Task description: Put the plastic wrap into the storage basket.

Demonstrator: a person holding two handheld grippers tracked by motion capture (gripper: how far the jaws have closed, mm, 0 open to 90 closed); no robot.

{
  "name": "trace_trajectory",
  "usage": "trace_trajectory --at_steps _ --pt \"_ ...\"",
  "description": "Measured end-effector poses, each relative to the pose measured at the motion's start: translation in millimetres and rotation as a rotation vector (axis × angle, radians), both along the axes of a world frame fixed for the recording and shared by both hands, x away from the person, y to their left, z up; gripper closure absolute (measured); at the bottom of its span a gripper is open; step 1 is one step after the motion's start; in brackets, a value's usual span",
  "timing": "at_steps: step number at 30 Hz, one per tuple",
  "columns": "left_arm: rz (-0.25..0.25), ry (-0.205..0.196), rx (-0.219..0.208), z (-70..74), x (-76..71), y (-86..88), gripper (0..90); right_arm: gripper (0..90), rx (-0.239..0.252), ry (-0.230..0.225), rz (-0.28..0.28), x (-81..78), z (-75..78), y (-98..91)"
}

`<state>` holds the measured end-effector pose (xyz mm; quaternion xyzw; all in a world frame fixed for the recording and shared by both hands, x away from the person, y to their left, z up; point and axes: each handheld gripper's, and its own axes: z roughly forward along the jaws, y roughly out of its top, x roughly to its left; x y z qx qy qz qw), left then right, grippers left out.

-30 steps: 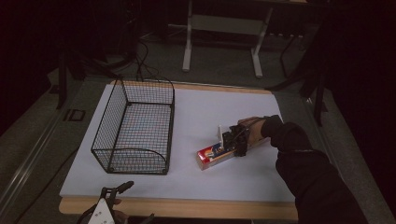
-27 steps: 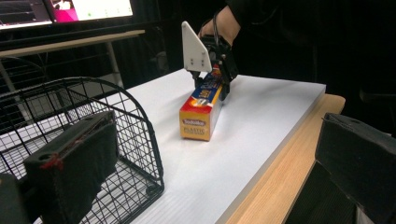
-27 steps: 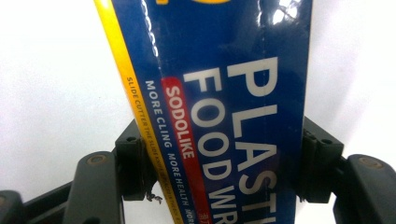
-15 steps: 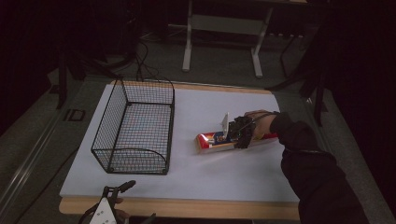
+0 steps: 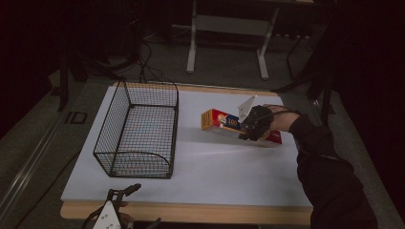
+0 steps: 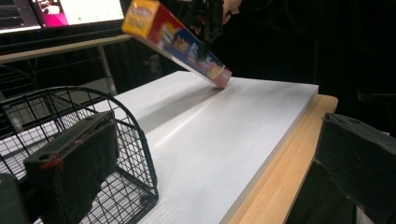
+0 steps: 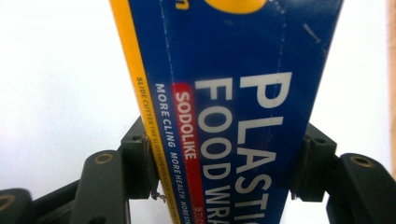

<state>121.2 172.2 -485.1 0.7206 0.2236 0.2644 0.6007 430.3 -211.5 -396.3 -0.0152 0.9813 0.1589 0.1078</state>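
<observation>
Clamped on both long sides of a plastic wrap box (image 7: pixel 224 116), the right gripper (image 7: pixel 224 186) has its two black jaws pressed flat against the cardboard after closing in on it over the last moment. In the right gripper view the box runs up and away between the pads, blue with white lettering and a yellow edge strip.

From the high view, the right gripper (image 5: pixel 255 125) holds the box (image 5: pixel 224 120) near its middle, above the right half of the white table (image 5: pixel 215 171). The box is tilted: its yellow end is lifted and points toward the wire basket (image 5: pixel 138 131), while its red end sits low, at or just over the tabletop; whether it touches I cannot tell. The left gripper view shows the same slant, with the box (image 6: pixel 177 39) raised over the board.

The basket stands on the left part of the table, well apart from the box.

The left gripper (image 5: pixel 117 210) hangs at the near edge of the table; its jaws stand wide apart with nothing between them, one pad (image 6: pixel 74 172) in front of the basket wire (image 6: pixel 135 140).
</observation>
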Motion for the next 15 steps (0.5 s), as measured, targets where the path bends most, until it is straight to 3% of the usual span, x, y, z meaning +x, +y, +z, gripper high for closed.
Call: trace_trajectory --at_steps 7,11,15 --pt "-0.004 -0.004 -0.002 0.4 0.0 -0.2 0.2 38.8 0.103 -0.021 -0.07 3.7 21.4 -6.9" --pt "-0.005 -0.008 0.003 0.6 0.8 -0.1 0.2 38.9 0.188 -0.018 -0.087 3.0 34.3 -9.3" --pt "-0.011 -0.005 0.001 0.5 1.1 -0.9 0.2 39.0 0.307 -0.016 -0.1 1.2 48.0 -8.8"
